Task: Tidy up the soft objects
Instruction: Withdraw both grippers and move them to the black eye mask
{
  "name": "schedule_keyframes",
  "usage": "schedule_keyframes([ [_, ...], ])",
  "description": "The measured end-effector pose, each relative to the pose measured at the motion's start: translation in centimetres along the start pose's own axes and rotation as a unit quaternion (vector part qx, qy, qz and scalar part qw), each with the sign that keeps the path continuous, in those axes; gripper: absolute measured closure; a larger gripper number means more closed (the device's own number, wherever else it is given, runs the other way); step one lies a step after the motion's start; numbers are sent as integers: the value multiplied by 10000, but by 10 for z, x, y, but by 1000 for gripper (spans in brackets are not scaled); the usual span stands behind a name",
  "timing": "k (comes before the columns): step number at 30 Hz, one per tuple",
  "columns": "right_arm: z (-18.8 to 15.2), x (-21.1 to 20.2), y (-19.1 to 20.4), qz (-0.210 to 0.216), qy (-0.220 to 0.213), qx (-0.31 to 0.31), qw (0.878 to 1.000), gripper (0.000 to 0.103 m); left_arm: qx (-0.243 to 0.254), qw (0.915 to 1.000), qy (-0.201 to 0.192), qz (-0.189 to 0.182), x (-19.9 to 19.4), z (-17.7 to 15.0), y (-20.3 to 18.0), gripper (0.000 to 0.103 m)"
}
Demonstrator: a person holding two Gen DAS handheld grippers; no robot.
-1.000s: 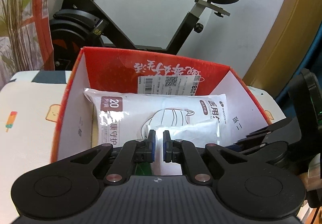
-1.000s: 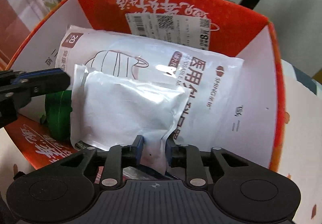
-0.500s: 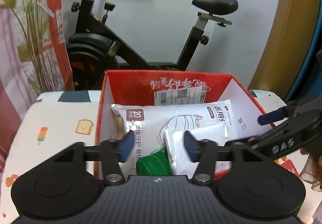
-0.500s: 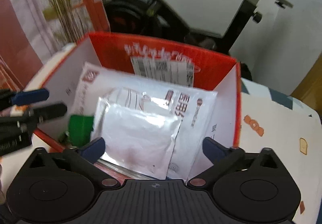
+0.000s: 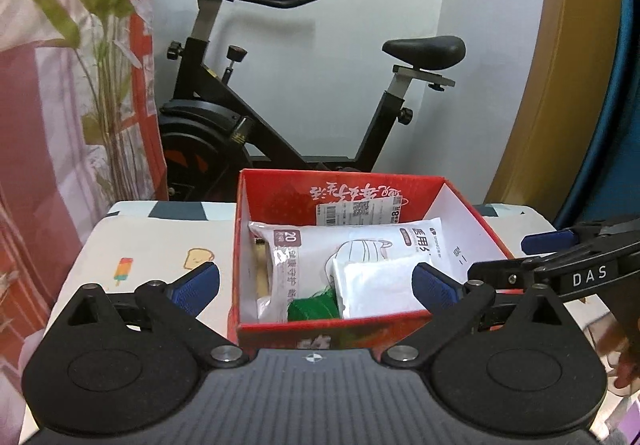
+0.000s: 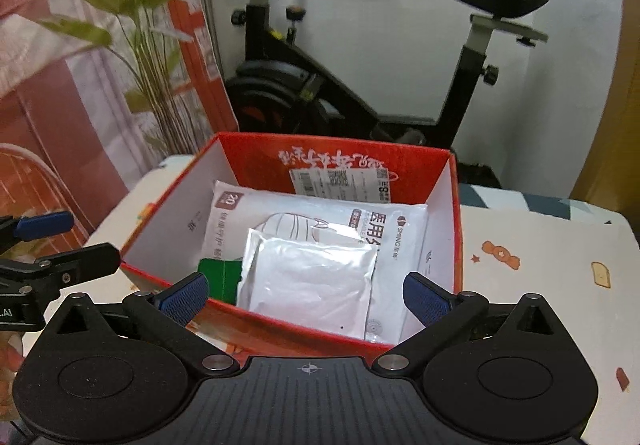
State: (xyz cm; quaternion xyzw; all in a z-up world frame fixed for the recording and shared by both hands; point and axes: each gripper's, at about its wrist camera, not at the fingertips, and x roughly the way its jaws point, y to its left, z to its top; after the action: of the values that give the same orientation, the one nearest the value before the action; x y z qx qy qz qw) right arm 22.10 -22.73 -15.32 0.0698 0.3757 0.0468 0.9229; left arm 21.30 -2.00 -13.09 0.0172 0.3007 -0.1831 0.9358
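A red box (image 6: pixel 454 205) with white inner walls sits on a table covered in a cartoon-print cloth (image 6: pixel 532 257), and the soft things lie inside it. Topmost is a silvery-white pouch (image 6: pixel 308 281), lying flat on a larger white mask pack (image 6: pixel 396 233) that spans most of the box floor. A green item (image 6: pixel 218 277) is tucked at the pouch's left edge, against the near wall, partly covered.

The left gripper (image 5: pixel 316 287) is held back from the box's near wall with its blue-padded fingers (image 5: pixel 196 285) spread wide and nothing between them. The right gripper (image 6: pixel 306 295) is likewise spread wide and empty, just short of the near rim. In the left view the right gripper enters from the right, beside the box's right wall.

The box top is fully open, and bare cloth lies to the left and right of it. An exercise bike (image 5: pixel 280 117) stands close behind the far wall, and a leafy plant (image 6: pixel 148 45) stands to the left.

The mask pack reads "20" in a brown corner tag, with "SMING" and large Chinese characters. A barcode and QR label (image 5: pixel 358 211) is stuck on the far inner wall below white upside-down script. "DAS" is printed on the right gripper's arm.
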Motion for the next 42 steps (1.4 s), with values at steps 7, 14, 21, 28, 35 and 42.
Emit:
schedule_keyframes([
  [7,-25,-26,1,169,-415,283,9986,0,-41,10000,-3,15,-28,-21,-1,0],
  [14,-59,-44,0,216,-665,583,9958,0,-203,9997,-2,111,-49,-47,6,0],
  [21,-105,-54,-1,268,-801,861,9927,0,-498,9983,272,133,-54,-77,16,0],
  [28,-148,-54,17,-19,-836,553,9950,0,-517,9971,540,153,-52,-109,10,0],
  [35,-188,-48,25,-63,-689,334,9970,0,-666,9947,778,53,-50,-134,11,0],
  [42,-207,-41,19,-220,-531,426,9974,0,-770,9936,828,15,-48,-145,11,0],
])
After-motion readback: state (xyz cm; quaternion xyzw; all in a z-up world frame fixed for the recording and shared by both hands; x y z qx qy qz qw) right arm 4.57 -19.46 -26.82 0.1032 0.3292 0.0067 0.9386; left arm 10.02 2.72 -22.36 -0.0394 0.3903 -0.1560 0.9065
